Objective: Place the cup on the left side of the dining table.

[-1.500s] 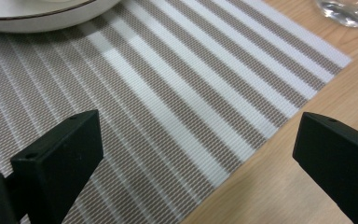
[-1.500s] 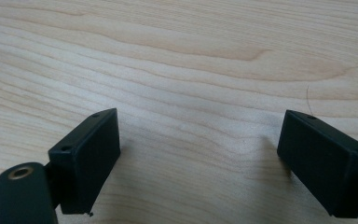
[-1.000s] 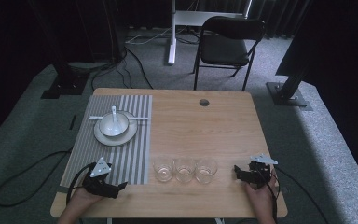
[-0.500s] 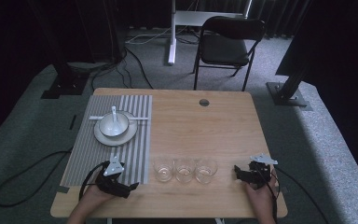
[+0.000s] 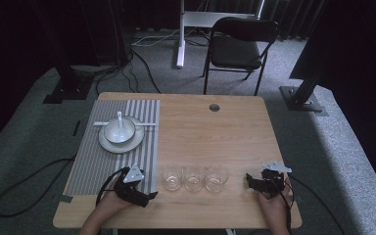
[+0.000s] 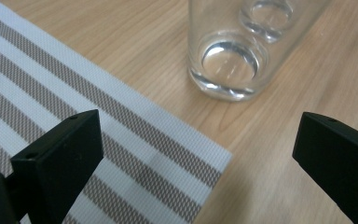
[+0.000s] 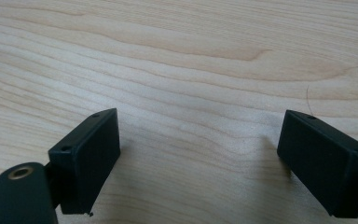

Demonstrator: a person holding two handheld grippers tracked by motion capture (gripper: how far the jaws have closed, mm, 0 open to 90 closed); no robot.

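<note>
Three clear glasses stand in a row near the table's front edge: left glass (image 5: 172, 178), middle glass (image 5: 194, 177), right glass (image 5: 216, 177). My left gripper (image 5: 150, 196) lies at the front right corner of the striped placemat (image 5: 93, 166), pointing toward the left glass and a short way from it. In the left gripper view that gripper (image 6: 198, 154) is open, with the nearest glass (image 6: 228, 60) ahead and another glass (image 6: 266, 14) behind it. My right gripper (image 5: 249, 179) rests right of the row, open over bare wood (image 7: 200, 158).
On the placemat's far part sits a white plate (image 5: 108, 143) holding a bowl (image 5: 119, 129) with a spoon (image 5: 121, 120). A round cable hole (image 5: 214, 107) is near the table's far edge. A chair (image 5: 240, 46) stands beyond the table.
My left gripper has moved right along the front of the placemat, closer to the left glass. The right gripper and the glasses have stayed put.
</note>
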